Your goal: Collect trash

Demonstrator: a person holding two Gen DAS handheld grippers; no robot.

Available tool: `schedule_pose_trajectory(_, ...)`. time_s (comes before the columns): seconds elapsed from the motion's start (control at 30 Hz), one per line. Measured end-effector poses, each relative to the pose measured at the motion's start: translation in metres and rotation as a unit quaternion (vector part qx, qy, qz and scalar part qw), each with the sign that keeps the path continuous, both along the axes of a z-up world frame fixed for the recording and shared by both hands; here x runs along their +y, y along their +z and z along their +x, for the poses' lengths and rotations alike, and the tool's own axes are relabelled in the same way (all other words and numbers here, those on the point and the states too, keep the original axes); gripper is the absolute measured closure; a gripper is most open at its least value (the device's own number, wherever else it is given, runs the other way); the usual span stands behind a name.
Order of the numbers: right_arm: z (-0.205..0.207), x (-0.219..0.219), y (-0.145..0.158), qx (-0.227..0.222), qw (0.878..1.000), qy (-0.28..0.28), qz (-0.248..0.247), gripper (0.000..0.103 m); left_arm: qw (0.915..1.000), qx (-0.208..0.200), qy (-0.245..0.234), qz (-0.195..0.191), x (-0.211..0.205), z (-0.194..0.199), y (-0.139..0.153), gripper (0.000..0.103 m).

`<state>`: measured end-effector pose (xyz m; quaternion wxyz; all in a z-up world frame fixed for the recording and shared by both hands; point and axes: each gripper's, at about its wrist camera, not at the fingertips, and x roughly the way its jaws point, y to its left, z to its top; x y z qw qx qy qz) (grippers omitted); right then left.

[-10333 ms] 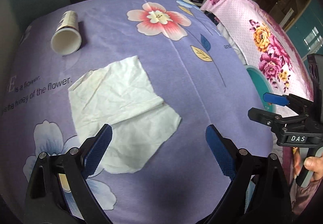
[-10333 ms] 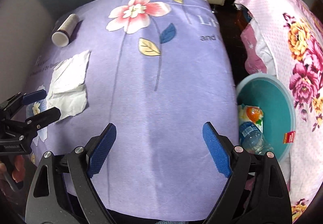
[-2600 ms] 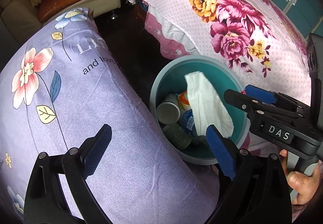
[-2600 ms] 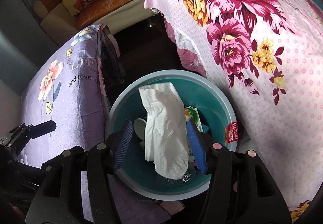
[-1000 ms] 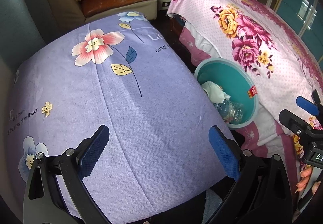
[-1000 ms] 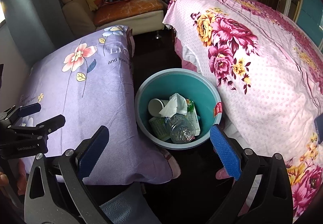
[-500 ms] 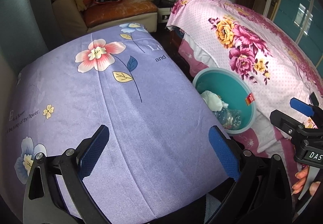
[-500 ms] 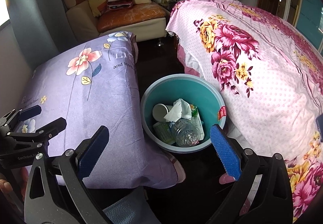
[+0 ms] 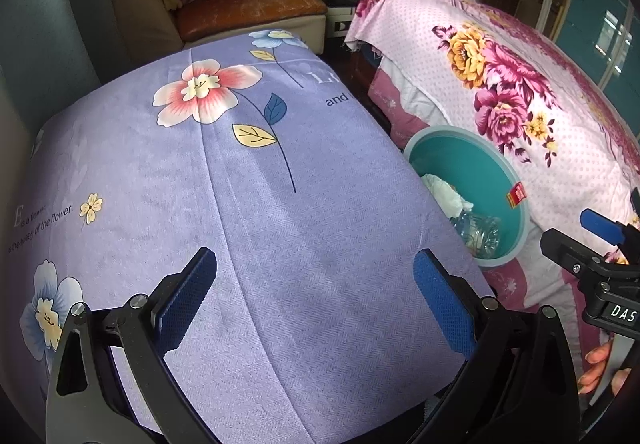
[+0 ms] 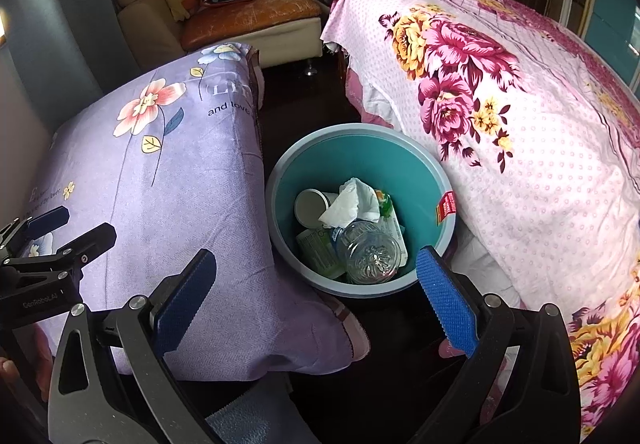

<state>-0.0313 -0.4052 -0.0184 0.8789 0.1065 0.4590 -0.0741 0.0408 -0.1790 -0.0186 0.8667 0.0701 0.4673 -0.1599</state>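
Now, from the left wrist view, the left gripper (image 9: 314, 286) hangs released and empty, jaws spread wide over the purple flowered bedspread (image 9: 240, 203). Nothing that looks like trash shows on the cloth ahead of it or to either side. Off to its right, past the bed's edge, stands the teal bin (image 9: 520, 179), with a crumpled tissue (image 9: 442, 191) and a clear plastic bottle (image 9: 478, 232) inside. Further right the right gripper (image 9: 580, 230) pokes into view, held by a hand (image 9: 600, 368).

From the right wrist view, the right gripper (image 10: 316, 284) is likewise spread open and holds nothing. The teal bin (image 10: 400, 159) sits just ahead of and below its fingers, in the gap between the purple bed and the pink flowered bedspread (image 10: 520, 163). Inside lie the tissue (image 10: 352, 199), a white paper cup (image 10: 310, 207), the bottle (image 10: 370, 254) and some green-printed wrappers (image 10: 320, 252). The left gripper (image 10: 68, 226) shows at the far left, over the purple bed.

By my reading, the collecting looks finished or close to it. To do this step well, sweep both cameras slowly across each bed and the dark floor near the bin before stopping, since the far corners are only partly seen. Keep both jaws wide and well above the cloth so they do not snag it.
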Motion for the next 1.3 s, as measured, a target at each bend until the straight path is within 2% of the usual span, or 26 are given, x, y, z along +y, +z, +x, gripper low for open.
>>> schedule_pose_trajectory(0.5, 0.005, -0.007, -0.015, 0.009, 1.0, -0.01, 0.004, 0.007, 0.9999, 0.002, -0.009, 0.009, -0.003, 0.003, -0.014, 0.004)
schedule_pose_trajectory(1.3, 0.008, -0.001, -0.017, 0.017, 1.0, -0.008, -0.011, 0.007, 0.9997, -0.02, 0.0, 0.014, 0.001, 0.001, -0.008, 0.004)
